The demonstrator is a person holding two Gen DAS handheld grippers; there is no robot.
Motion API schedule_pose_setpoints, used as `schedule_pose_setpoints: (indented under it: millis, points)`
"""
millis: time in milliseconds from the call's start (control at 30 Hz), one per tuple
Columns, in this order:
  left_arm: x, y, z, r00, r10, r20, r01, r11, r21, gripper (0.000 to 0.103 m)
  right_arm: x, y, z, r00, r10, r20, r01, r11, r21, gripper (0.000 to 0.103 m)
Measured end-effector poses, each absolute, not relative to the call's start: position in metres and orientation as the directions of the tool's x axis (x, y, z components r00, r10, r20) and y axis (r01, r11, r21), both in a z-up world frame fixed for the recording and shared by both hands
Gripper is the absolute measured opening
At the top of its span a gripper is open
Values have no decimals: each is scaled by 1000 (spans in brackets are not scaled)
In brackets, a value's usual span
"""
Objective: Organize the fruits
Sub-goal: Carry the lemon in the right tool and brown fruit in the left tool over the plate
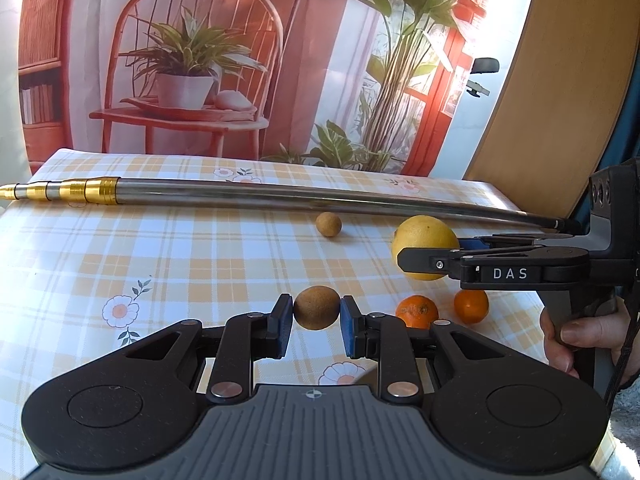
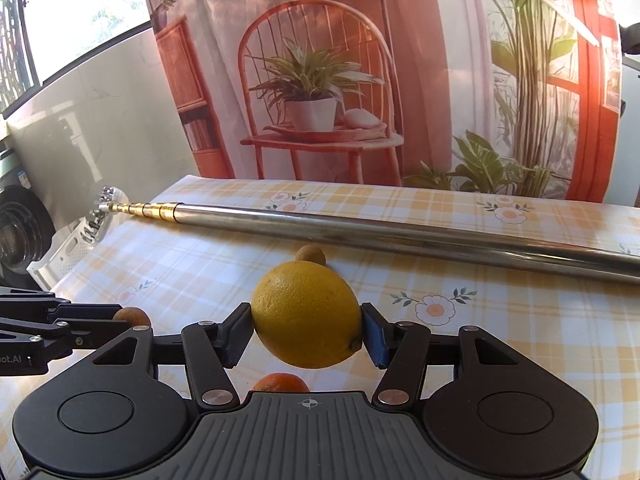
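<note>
My left gripper [image 1: 316, 318] is shut on a brown kiwi [image 1: 317, 307], its blue pads pressing both sides. My right gripper [image 2: 307, 330] is shut on a large yellow lemon [image 2: 306, 314]; in the left wrist view the same lemon [image 1: 424, 236] sits behind that gripper's black finger. Two oranges [image 1: 417, 311] [image 1: 471, 306] lie on the checked tablecloth [image 1: 160, 264] to the right of the kiwi. A small brown round fruit [image 1: 328, 224] rests farther back near the pole. One orange [image 2: 280, 383] peeks out under the lemon. The held kiwi [image 2: 130, 316] shows at the left.
A long steel telescopic pole [image 1: 280, 196] with a gold tip lies across the back of the table. A printed backdrop hangs behind. A wooden board [image 1: 560, 92] stands at the right. A hand [image 1: 576, 336] grips the right tool's handle. A white crate [image 2: 68, 248] sits past the table's left edge.
</note>
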State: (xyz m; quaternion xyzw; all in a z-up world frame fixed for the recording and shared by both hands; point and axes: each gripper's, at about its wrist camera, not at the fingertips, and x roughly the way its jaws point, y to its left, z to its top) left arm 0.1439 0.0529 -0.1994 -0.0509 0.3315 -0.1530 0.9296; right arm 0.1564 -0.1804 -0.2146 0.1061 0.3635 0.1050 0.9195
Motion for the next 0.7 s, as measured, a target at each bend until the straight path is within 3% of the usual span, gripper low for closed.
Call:
schedule_pose_setpoints:
  millis: [700]
  points:
    - [91,41,-183,733,-312,-604,279,948,-152,27,65,-156,-190,736,260,-625,-70,948,312,53]
